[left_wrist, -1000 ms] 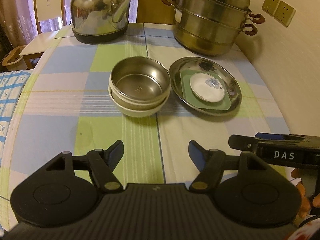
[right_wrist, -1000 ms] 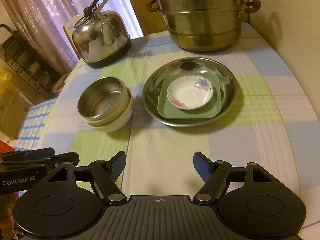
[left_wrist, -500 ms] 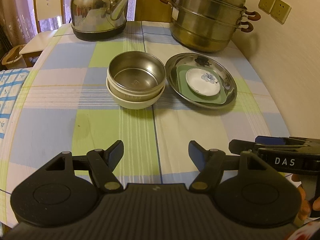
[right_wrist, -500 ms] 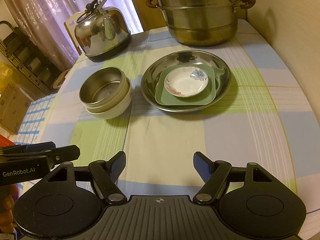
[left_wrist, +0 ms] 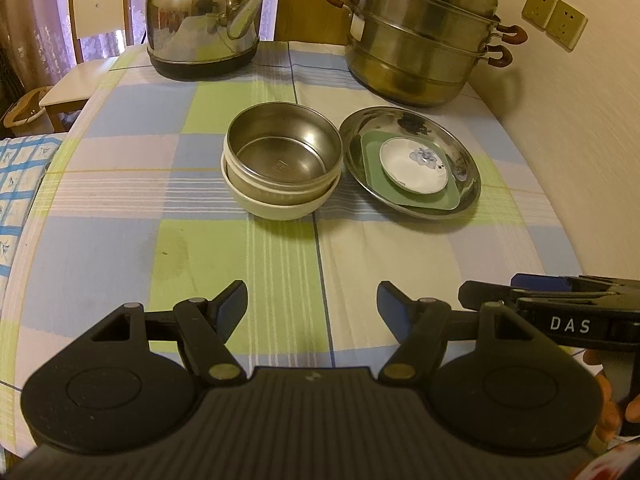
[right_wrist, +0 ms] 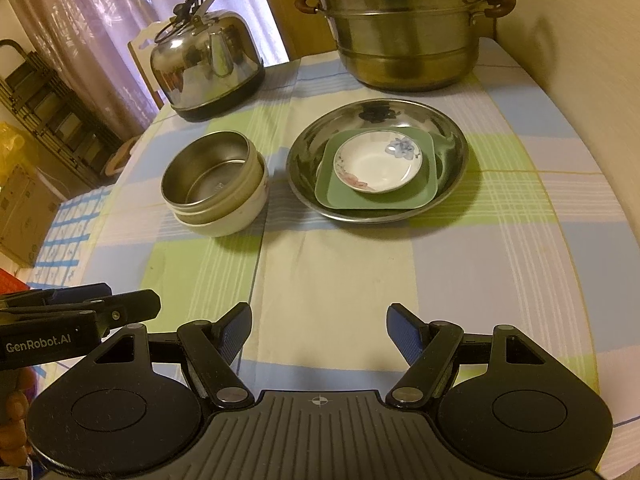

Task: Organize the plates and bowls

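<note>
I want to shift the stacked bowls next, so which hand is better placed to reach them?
Probably the left. The steel bowl nested in the white bowl lies nearly straight ahead of the open left gripper; from the right gripper it sits off to the left.

Table (left_wrist: 120, 184): covered with a checked cloth in blue, green and white. Behind its far left corner: white wooden chair (left_wrist: 98, 8), pale curtains (right_wrist: 100, 32). Right of table: cream wall (left_wrist: 580, 120) bearing two sockets (left_wrist: 554, 18). Lighting: warm, dim.
</note>
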Motion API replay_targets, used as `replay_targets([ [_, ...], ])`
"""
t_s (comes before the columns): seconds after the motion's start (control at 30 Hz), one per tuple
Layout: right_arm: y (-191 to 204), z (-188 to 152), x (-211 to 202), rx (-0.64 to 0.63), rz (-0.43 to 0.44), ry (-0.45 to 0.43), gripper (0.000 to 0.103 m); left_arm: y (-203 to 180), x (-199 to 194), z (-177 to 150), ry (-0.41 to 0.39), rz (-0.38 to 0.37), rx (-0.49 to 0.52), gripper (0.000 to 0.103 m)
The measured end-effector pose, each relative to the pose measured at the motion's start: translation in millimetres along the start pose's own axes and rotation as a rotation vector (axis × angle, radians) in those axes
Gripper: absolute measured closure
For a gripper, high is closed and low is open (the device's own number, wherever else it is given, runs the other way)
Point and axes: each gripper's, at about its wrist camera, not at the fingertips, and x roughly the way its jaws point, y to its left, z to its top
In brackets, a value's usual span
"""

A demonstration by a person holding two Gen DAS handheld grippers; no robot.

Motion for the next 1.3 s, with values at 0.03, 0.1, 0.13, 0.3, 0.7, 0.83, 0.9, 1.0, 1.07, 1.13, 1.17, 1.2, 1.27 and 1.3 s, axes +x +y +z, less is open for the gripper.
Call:
replay_targets([
  [0.03, 1.4, 0.7, 1.1, 0.001, -0.001, 0.001, 0.029, 0.1, 0.1, -0.1, 0.0, -0.001, 0.0, 0.033],
  [0.1, 4.6, 2.8, 3.6, 0.002, -0.001, 0.004, 0.029, 4.0, 1.4, 2.6, 0.002, -0.001, -0.001, 0.033],
  [0.13, 5.6, 3.3, 4.6, 0.003, -0.002, 0.005, 0.029, 3.1, 1.2, 2.1, 0.002, -0.001, -0.001, 0.033],
  [0.3, 10.5, 8.6, 12.8, 0.004, -0.004, 0.013, 0.029, 15.7, 5.0, 9.0, 0.005, -0.003, -0.005, 0.034],
  [0.7, 26.7, 27.7, 37.1, 0.011, -0.008, 0.022, 0.029, 49.9, 13.7, 40.6, -0.037, -0.003, -0.01, 0.034],
  [0.83, 33.0, 40.9, 47.8, 0.027, -0.01, 0.014, 0.029, 60.2, 22.5, 55.8, -0.053, -0.008, -0.008, 0.034],
  [0.9, 35.8, 47.7, 52.6, 0.039, -0.006, 0.007, 0.029, 64.9, 28.7, 62.7, -0.055, -0.015, -0.009, 0.034],
  [1.0, 40.1, 58.7, 61.2, 0.057, 0.007, -0.005, 0.029, 70.9, 39.5, 74.0, -0.048, -0.035, -0.018, 0.034],
  [1.07, 43.0, 67.0, 68.4, 0.074, 0.014, -0.013, 0.029, 72.6, 46.6, 80.7, -0.047, -0.041, -0.012, 0.034],
  [1.13, 45.1, 73.5, 75.5, 0.091, 0.025, -0.017, 0.029, 73.7, 55.1, 88.2, -0.041, -0.04, -0.003, 0.034],
  [1.17, 45.8, 77.3, 80.2, 0.103, 0.031, -0.017, 0.029, 73.9, 58.8, 90.7, -0.04, -0.041, 0.003, 0.034],
  [1.2, 46.2, 80.3, 84.5, 0.117, 0.034, -0.015, 0.029, 74.2, 63.8, 94.2, -0.032, -0.038, 0.008, 0.035],
  [1.27, 46.8, 85.1, 91.9, 0.14, 0.039, -0.013, 0.029, 75.1, 72.3, 97.9, -0.019, -0.037, 0.018, 0.037],
  [1.3, 46.4, 87.3, 95.6, 0.154, 0.038, -0.012, 0.029, 75.8, 77.6, 100.4, -0.01, -0.036, 0.021, 0.038],
])
